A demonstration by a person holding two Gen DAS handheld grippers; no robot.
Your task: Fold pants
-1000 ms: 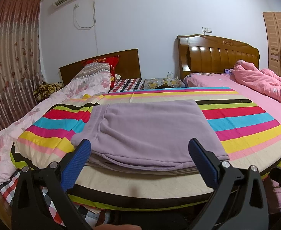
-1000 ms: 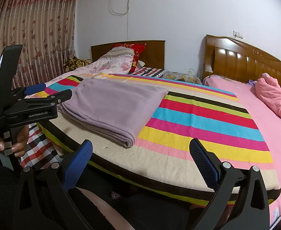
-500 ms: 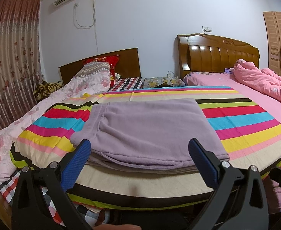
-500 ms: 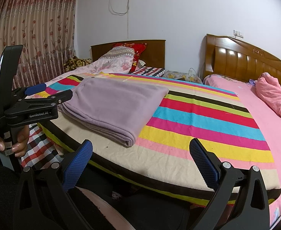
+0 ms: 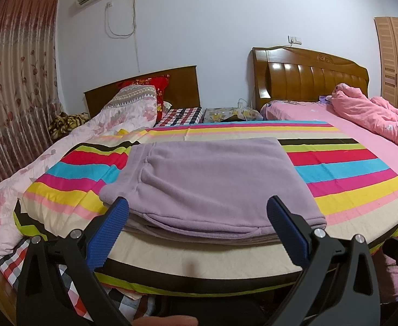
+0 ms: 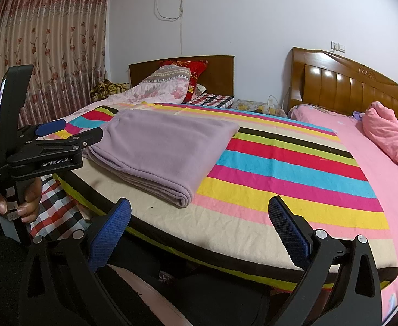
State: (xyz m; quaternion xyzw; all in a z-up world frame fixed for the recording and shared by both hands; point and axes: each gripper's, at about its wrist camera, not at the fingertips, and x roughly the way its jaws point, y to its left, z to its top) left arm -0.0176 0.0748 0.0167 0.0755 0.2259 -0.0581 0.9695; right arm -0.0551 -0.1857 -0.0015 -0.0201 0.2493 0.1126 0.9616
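Observation:
The lilac pants (image 5: 210,182) lie folded in a flat stack on the striped bed sheet (image 5: 348,174), near its front edge. They also show in the right wrist view (image 6: 161,146), left of centre. My left gripper (image 5: 197,214) is open and empty, its blue pads either side of the stack's near edge, just short of it. In the right wrist view the left gripper (image 6: 68,133) shows from the side, beside the stack's left end. My right gripper (image 6: 199,217) is open and empty, in front of the bed edge, right of the pants.
A pink bed with a crumpled pink quilt (image 5: 375,116) lies to the right. A floral quilt and pillows (image 5: 123,114) lie at the left and back. Wooden headboards (image 5: 307,81) stand against the wall. A curtain (image 5: 14,81) hangs at the left. A checked cloth (image 6: 52,198) hangs below the bed edge.
Almost nothing differs; the left wrist view has crept very slightly closer to the pants. Both grippers stay open.

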